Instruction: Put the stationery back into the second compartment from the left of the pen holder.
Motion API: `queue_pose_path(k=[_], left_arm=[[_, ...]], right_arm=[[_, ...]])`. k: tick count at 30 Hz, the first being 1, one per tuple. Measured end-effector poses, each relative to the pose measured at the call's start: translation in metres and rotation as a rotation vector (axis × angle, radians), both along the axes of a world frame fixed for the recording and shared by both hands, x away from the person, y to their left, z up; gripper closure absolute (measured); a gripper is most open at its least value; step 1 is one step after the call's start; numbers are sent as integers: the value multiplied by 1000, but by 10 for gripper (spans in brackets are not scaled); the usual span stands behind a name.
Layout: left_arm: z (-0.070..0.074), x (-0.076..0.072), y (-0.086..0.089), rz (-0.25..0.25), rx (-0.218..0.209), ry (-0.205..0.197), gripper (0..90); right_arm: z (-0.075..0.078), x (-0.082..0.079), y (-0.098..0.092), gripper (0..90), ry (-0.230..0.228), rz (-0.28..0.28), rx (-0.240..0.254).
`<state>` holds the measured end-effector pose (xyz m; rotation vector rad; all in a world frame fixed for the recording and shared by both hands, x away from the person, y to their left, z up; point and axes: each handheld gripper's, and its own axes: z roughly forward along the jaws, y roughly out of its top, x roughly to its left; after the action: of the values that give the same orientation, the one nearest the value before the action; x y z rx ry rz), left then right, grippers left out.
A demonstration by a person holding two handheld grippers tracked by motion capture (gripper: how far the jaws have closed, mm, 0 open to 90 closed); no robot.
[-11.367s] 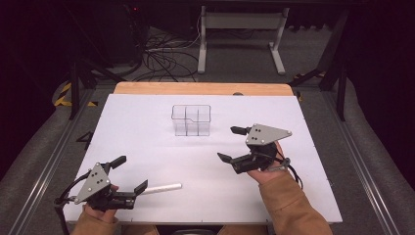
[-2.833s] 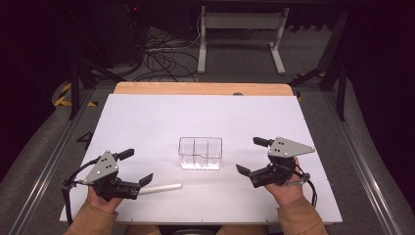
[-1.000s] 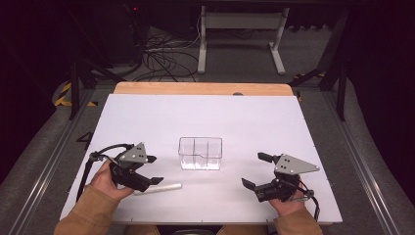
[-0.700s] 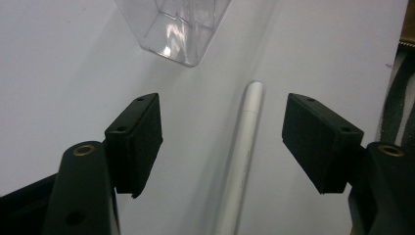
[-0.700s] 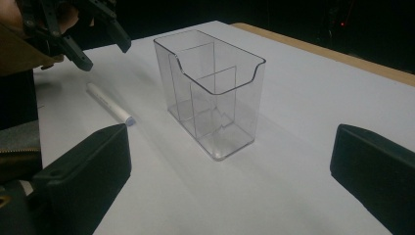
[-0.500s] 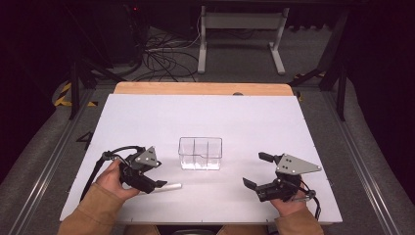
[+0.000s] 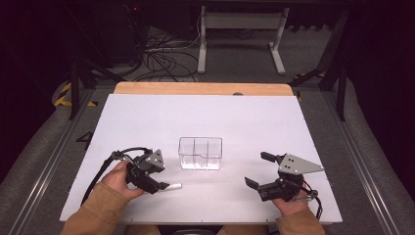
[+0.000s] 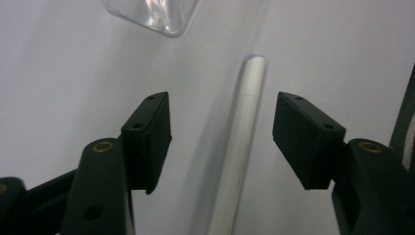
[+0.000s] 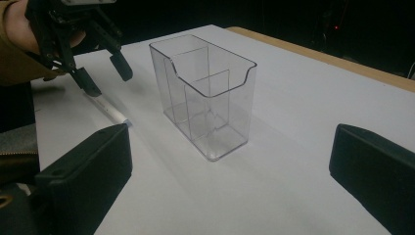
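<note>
- Nearest the bottom edge of the high view, both forearms in tan sleeves [image 7: 100,213] come in, cut off by the frame so only cuffs and hands show.
- The left claw [image 7: 155,183] is tipped down over a white pen [image 7: 172,186] lying on the white worktop [image 7: 205,117]; from above, the claw covers most of the pen and only its end pokes out to the right.
- In the left gripper view the left claw [image 8: 222,139] is spread, one jaw on either side of the pen [image 8: 242,142] with a clear gap on both sides, touching neither. The pen's lower end runs out of the frame; its far tip has a faint bluish rim, too blurred to read.
- The right claw [image 7: 258,170] sits at the right of the worktop, jaws spread wide and holding nothing. The hand [image 7: 292,205] gripping it is mostly hidden under the grey plate and the body.
- In the right gripper view the right claw [image 9: 230,171] has both jaws cut off at the frame edges.
- Further in, a clear plastic box [image 7: 200,153] stands upright between the two claws, apart from both. Its inner dividers [image 9: 200,98] split it into compartments; the transparent walls make the exact count hard to tell.
- In the left gripper view only a corner of the box [image 8: 154,14] shows at the top.
- Beyond the worktop's wooden far edge [image 7: 200,88], cables [image 7: 166,54] and a metal stand [image 7: 240,29] lie on a dim floor, the rest lost in darkness.
</note>
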<state>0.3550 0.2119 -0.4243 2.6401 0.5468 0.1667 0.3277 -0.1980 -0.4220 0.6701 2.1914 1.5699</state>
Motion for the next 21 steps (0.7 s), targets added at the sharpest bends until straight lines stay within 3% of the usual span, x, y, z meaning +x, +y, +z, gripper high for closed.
queue_pose_path(k=[4, 11, 21], left_arm=[[-4, 1, -3, -10, 18, 27, 448], [-11, 1, -9, -45, 76, 45, 488], [-15, -1, -13, -68, 126, 69, 559]], right_arm=[[0, -1, -1, 27, 4, -5, 3], [-1, -2, -2, 28, 5, -8, 0], [-2, -3, -3, 28, 10, -9, 3]])
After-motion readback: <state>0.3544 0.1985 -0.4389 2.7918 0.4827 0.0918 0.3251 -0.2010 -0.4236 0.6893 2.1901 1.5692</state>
